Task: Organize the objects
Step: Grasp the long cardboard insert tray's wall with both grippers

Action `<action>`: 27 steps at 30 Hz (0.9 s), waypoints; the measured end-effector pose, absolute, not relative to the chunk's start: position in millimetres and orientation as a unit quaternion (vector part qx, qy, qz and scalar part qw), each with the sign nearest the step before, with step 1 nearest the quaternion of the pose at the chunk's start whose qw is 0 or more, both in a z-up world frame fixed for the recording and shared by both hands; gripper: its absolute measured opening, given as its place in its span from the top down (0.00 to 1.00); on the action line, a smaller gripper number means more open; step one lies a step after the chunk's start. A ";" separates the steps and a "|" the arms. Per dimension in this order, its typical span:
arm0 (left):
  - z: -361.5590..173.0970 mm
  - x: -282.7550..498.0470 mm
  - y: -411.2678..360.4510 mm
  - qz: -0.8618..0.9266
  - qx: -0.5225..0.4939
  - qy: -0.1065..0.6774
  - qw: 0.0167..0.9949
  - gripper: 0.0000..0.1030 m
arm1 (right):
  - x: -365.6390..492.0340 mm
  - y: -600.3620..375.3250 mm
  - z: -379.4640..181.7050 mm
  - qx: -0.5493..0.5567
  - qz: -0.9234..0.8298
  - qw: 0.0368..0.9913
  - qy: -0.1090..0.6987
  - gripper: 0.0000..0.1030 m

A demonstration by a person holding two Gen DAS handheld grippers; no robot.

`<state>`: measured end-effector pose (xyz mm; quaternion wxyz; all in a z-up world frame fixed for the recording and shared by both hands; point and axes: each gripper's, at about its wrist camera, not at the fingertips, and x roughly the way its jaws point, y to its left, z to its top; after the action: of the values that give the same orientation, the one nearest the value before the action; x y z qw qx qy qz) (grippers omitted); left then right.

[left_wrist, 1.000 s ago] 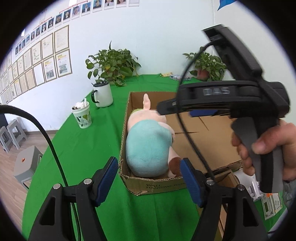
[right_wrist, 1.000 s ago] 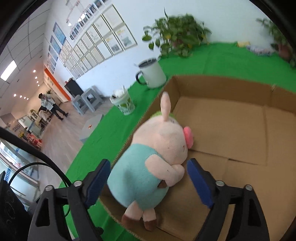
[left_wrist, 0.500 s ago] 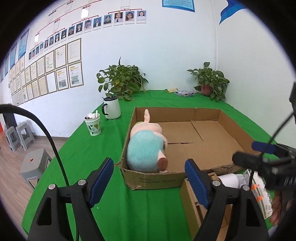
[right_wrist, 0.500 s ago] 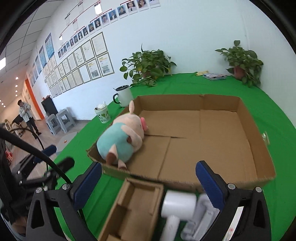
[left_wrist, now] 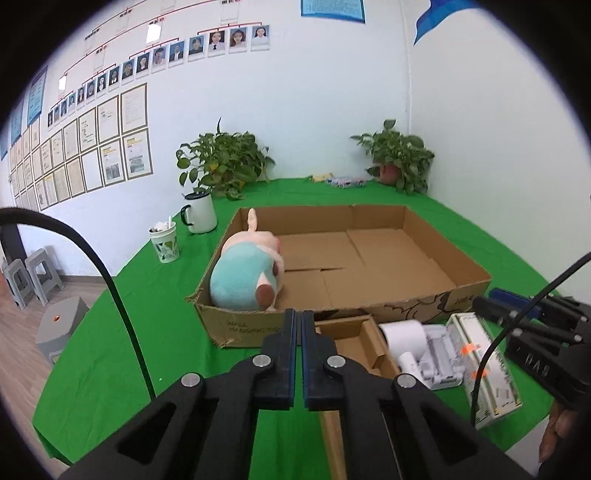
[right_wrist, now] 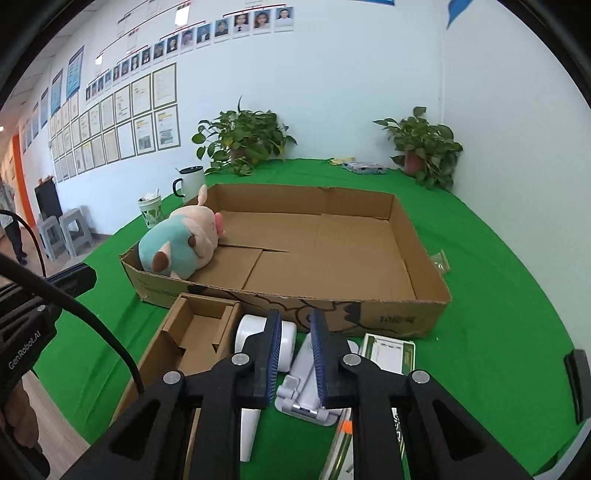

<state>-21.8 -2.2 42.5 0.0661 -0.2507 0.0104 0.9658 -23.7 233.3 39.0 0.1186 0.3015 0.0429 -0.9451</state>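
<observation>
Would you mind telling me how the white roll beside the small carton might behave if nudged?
The white roll lies on its side on the green cloth, so it may well roll. It looks like paper, probably light and squashable. The small carton beside it could stop it leftward.

White walls (left_wrist: 314, 122) ahead, hung with framed certificates (left_wrist: 110, 147) and a row of portrait photos (right_wrist: 221, 27) upper left. Two potted plants (left_wrist: 225, 162) against the far wall. Grey stools (left_wrist: 33, 275) on wooden floor (left_wrist: 22, 332), far left. Green-clothed bench (right_wrist: 498, 295) below.
</observation>
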 end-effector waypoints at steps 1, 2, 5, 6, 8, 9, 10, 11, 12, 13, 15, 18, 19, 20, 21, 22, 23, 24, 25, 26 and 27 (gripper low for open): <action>43.0 -21.2 -2.0 0.967 -0.245 0.003 0.072 0.95 | -20.2 237.5 38.7 0.301 -0.946 0.111 0.042 0.55; 43.8 -22.0 -1.4 0.968 -0.243 -0.002 0.068 0.71 | -17.8 241.6 38.4 0.298 -0.948 0.105 0.041 0.34; 43.4 -18.3 -2.5 0.972 -0.220 -0.030 0.071 0.06 | -6.1 252.5 39.1 0.278 -0.955 0.096 0.042 0.01; 43.5 -16.5 -3.1 0.974 -0.211 -0.040 0.074 0.06 | -5.3 253.7 38.4 0.281 -0.954 0.087 0.050 0.01; 42.8 -18.9 -2.1 0.972 -0.218 -0.040 0.078 0.06 | -4.3 257.0 35.2 0.289 -0.952 0.086 0.056 0.01; 42.4 -19.3 -1.9 0.972 -0.219 -0.039 0.077 0.06 | -6.1 256.1 35.4 0.292 -0.951 0.088 0.056 0.01; 41.8 -19.5 -2.2 0.972 -0.219 -0.039 0.077 0.06 | -6.3 257.4 34.1 0.296 -0.950 0.087 0.055 0.01; 41.0 -19.6 -3.1 0.971 -0.221 -0.040 0.078 0.06 | -6.7 258.2 33.2 0.298 -0.949 0.087 0.054 0.01; 40.6 -19.1 -3.2 0.971 -0.221 -0.041 0.080 0.06 | -6.9 258.9 32.4 0.299 -0.949 0.088 0.054 0.01; 40.1 -18.5 -3.6 0.971 -0.222 -0.039 0.081 0.06 | -6.6 258.9 31.3 0.300 -0.948 0.089 0.057 0.01; 39.1 -17.4 -3.6 0.971 -0.223 -0.033 0.080 0.06 | -6.6 257.4 29.0 0.302 -0.947 0.085 0.065 0.01; 36.1 -16.2 -4.3 0.969 -0.232 -0.028 0.083 0.06 | -9.7 253.2 26.5 0.308 -0.944 0.098 0.061 0.01; 34.9 -16.3 -4.9 0.968 -0.237 -0.026 0.084 0.06 | -10.9 251.9 25.2 0.310 -0.943 0.102 0.060 0.01; 33.5 -16.5 -5.4 0.966 -0.242 -0.025 0.083 0.06 | -11.7 250.7 24.6 0.312 -0.942 0.104 0.060 0.01; 31.8 -16.7 -6.8 0.966 -0.246 -0.023 0.080 0.06 | -11.5 249.7 23.2 0.312 -0.942 0.108 0.061 0.01; 29.3 -16.9 -8.3 0.965 -0.248 -0.023 0.079 0.06 | -11.5 249.0 22.2 0.312 -0.942 0.111 0.061 0.01; 26.3 -18.2 -9.9 0.964 -0.254 -0.022 0.076 0.06 | -10.5 248.8 20.9 0.312 -0.940 0.120 0.060 0.01; 22.7 -20.0 -12.1 0.962 -0.264 -0.022 0.073 0.06 | -9.2 248.9 20.7 0.311 -0.940 0.130 0.057 0.01; 19.6 -20.9 -14.6 0.959 -0.272 -0.023 0.073 0.06 | -4.4 249.9 21.5 0.302 -0.940 0.147 0.052 0.01; 16.0 -21.4 -17.3 0.957 -0.279 -0.025 0.076 0.06 | 1.0 251.5 23.6 0.291 -0.942 0.161 0.047 0.01; 12.9 -20.5 -19.1 0.956 -0.283 -0.025 0.078 0.06 | 9.1 253.6 25.6 0.279 -0.943 0.180 0.041 0.01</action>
<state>-20.5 -19.1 12.9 0.0781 -0.2828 -0.0253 0.9557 9.1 253.6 25.6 0.1796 0.2785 0.0412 -0.9426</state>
